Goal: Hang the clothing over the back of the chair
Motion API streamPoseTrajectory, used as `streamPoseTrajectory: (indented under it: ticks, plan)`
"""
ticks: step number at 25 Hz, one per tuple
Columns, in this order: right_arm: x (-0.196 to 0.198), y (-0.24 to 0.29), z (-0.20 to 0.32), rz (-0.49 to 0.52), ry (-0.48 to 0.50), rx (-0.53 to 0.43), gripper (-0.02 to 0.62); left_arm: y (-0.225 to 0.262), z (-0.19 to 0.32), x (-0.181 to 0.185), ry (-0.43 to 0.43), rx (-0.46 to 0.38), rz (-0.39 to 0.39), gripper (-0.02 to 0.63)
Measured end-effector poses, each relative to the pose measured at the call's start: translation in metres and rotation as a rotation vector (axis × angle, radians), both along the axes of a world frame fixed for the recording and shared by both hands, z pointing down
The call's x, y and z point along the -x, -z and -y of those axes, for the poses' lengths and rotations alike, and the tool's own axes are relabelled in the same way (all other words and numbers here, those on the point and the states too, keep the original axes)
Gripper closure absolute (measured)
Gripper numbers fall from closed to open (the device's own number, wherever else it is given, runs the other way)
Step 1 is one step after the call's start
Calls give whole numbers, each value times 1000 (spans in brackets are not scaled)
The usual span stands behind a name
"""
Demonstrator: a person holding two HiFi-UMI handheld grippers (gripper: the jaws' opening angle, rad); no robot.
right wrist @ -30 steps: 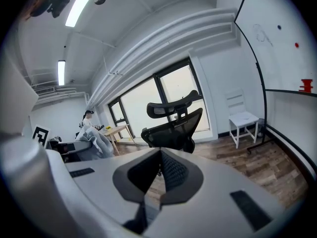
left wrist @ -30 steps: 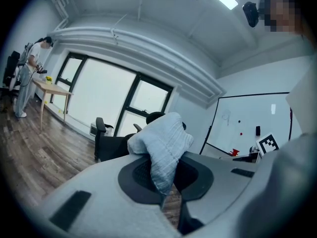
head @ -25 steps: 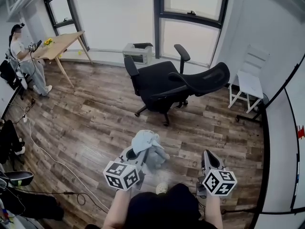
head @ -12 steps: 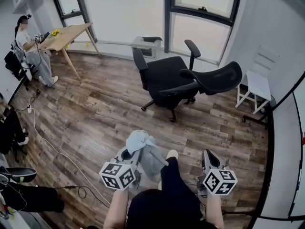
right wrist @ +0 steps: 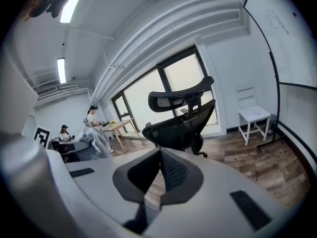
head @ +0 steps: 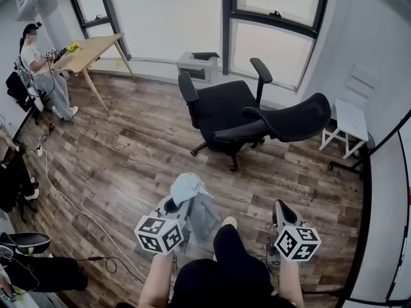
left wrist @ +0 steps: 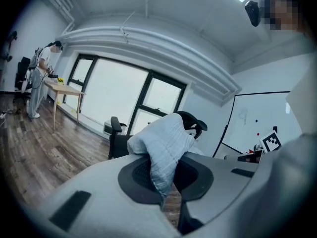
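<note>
While clothing [left wrist: 162,144] sits pinched in my left gripper [left wrist: 166,178] jaws, chair [head: 257,115] stands well apart, backrest [head: 300,115] bare. My right gripper [right wrist: 159,171]: jaws together, empty. Pickup done; approach and draping left, I judge.

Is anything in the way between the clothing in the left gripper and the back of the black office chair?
Nothing visible does. The left gripper is shut on the clothing; only wood floor lies between it and the chair's backrest. The white side chair stands off to the side, by the wall.
</note>
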State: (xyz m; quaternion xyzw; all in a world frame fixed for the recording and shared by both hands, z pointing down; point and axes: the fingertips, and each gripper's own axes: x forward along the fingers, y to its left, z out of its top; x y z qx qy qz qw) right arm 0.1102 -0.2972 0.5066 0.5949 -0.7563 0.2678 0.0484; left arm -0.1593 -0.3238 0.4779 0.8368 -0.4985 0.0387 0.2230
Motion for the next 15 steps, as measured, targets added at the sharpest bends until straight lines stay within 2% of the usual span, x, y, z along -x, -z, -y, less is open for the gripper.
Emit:
streamPoseTrajectory:
  ticks: [6, 15]
  plan:
    - [-5, 5, 48, -4, 7, -7, 595, 11, 54, 0, -6, -24, 14, 578]
    - [-14, 4, 117, 0, 31, 7, 595, 27, 134, -23, -33, -63, 26, 578]
